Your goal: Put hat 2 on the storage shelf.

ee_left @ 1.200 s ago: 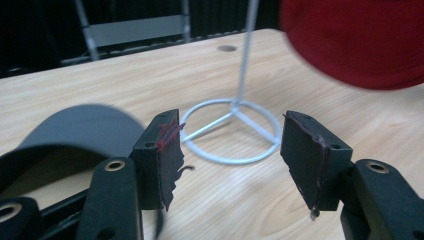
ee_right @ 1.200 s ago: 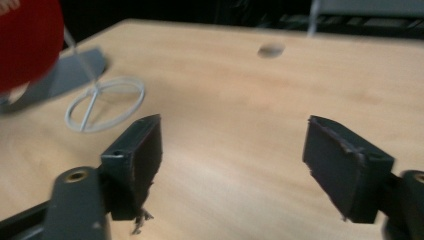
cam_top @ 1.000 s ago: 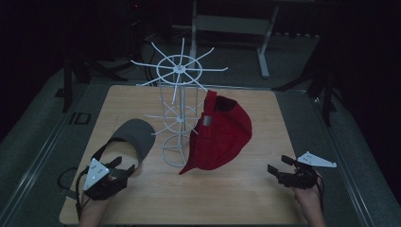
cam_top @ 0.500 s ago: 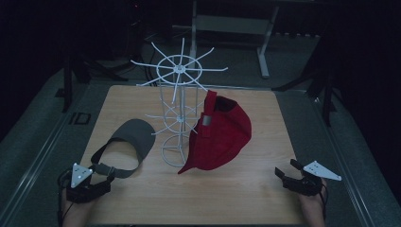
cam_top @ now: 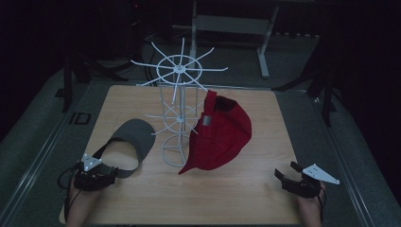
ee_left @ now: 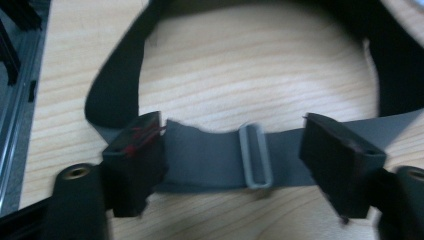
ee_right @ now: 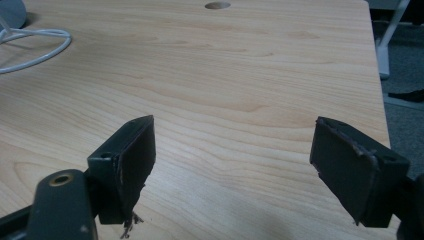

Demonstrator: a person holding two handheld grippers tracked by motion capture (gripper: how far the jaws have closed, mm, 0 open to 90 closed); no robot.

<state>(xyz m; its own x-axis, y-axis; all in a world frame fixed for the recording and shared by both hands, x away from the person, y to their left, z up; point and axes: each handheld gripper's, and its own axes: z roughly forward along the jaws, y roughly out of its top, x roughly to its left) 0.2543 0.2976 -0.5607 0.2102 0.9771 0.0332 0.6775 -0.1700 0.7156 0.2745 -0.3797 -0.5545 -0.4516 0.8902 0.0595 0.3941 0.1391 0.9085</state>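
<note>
One wooden table [cam_top: 265, 198] (dark room around)

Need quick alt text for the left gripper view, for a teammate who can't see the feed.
The left gripper is open, one jaw on each side of the grey visor's back strap, with its grey slide buckle between them. The dark headband curves away over the wooden table.

Dim lab (bare wooden table [cam_top: 227, 198])
</note>
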